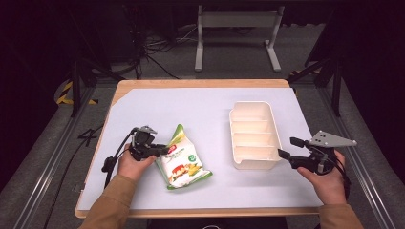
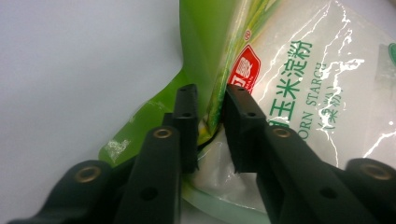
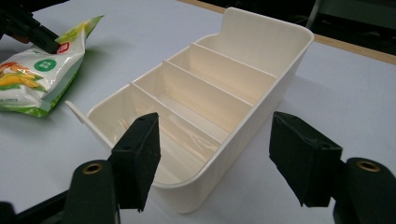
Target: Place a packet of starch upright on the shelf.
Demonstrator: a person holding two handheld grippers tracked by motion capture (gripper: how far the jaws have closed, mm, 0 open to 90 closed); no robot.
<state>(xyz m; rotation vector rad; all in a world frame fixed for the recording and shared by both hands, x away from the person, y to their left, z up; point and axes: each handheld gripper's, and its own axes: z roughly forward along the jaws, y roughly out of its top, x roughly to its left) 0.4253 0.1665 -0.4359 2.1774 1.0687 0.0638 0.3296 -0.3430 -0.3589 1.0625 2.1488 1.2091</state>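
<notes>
The left tongs [image 2: 208, 112] pinch the green edge of the corn starch bag [image 1: 182, 163] — it lies on the surface [image 1: 200, 107]. The right tongs [image 3: 215, 154] stand spread just beside the divided tray [image 3: 280, 88] — not touching it.

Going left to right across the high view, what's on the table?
Left gripper, pinching the edge of the corn starch bag → white divided bin → right gripper, fingers open, close beside the bin's near right corner.
</notes>
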